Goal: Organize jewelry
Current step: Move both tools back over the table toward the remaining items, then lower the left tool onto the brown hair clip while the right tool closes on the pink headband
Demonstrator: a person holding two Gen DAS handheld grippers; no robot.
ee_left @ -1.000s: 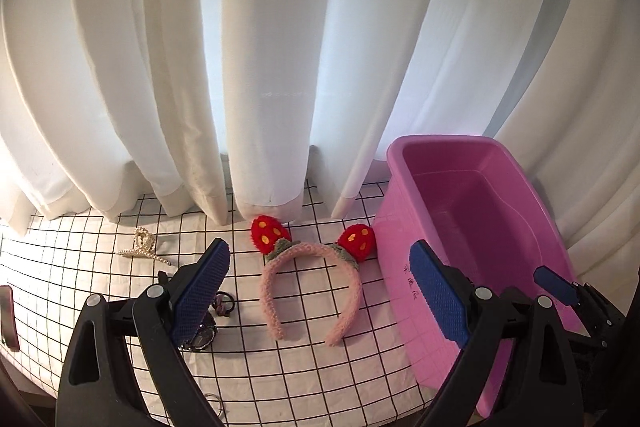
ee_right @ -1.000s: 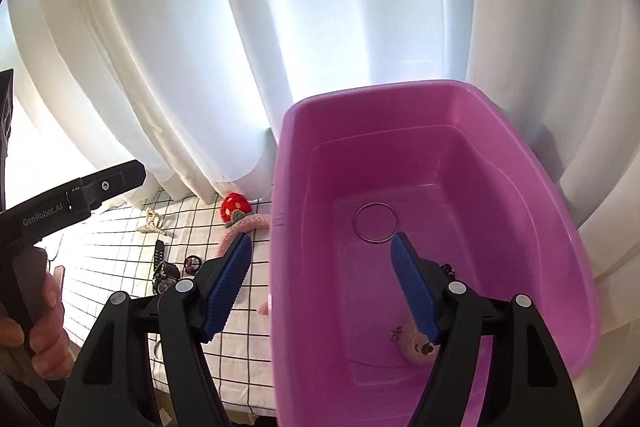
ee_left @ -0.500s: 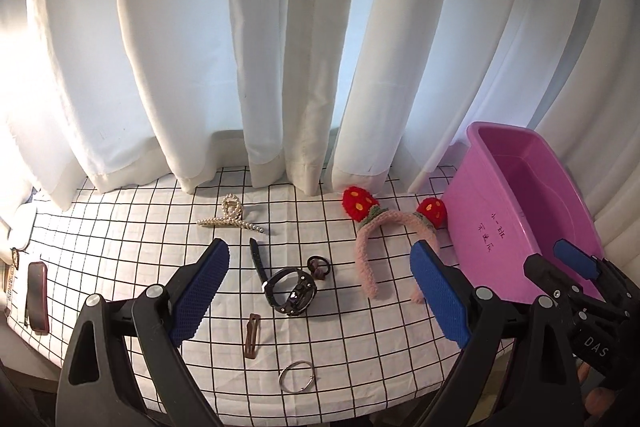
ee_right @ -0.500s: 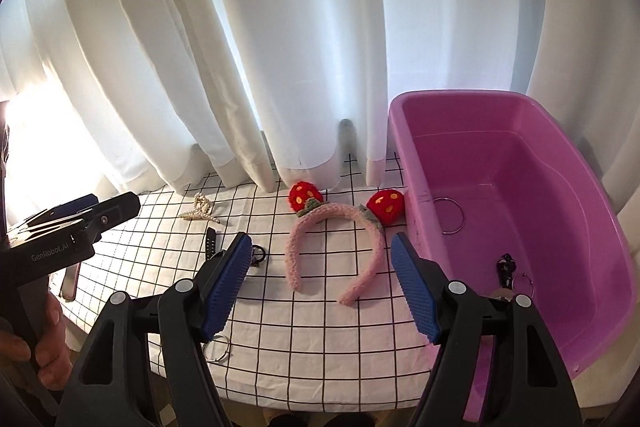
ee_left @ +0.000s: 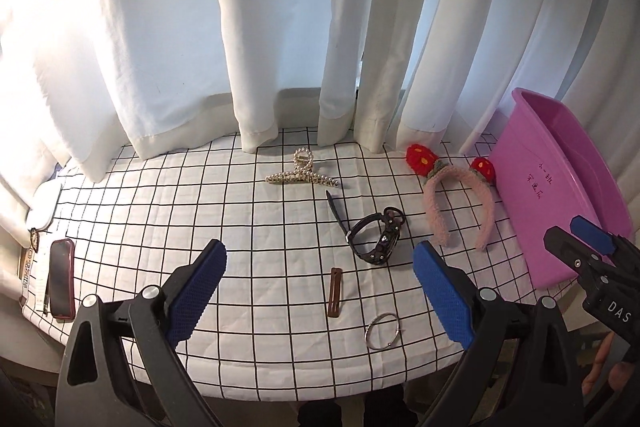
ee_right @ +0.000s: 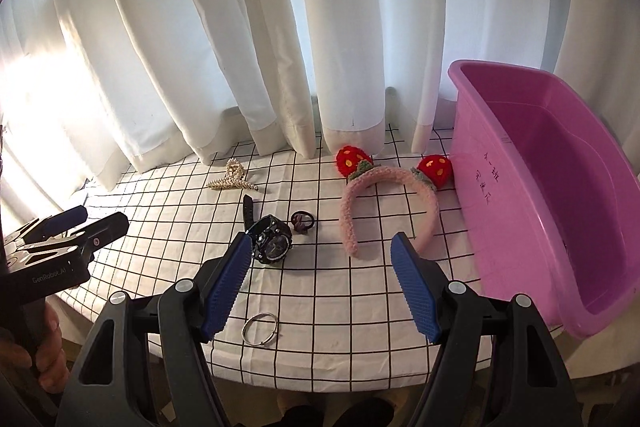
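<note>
On the checked cloth lie a pink headband with red strawberries (ee_left: 456, 203) (ee_right: 384, 195), a black watch (ee_left: 372, 231) (ee_right: 270, 233), a dark hair tie (ee_right: 302, 221), a pearl claw clip (ee_left: 302, 173) (ee_right: 232, 179), a brown hair clip (ee_left: 335, 291) and a silver ring (ee_left: 383, 330) (ee_right: 260, 323). A pink tub (ee_left: 560, 195) (ee_right: 552, 195) stands at the right. My left gripper (ee_left: 320, 291) is open and empty above the near edge. My right gripper (ee_right: 320, 283) is open and empty in front of the headband.
White curtains (ee_left: 280, 27) hang along the back of the table. A phone in a red case (ee_left: 62, 279) lies at the table's left edge. The table's front edge (ee_right: 320, 367) runs just below the grippers.
Both grippers have pulled back and swung left, away from the tub. The view went from the tub's inside to the whole table. Both stay open and empty.
</note>
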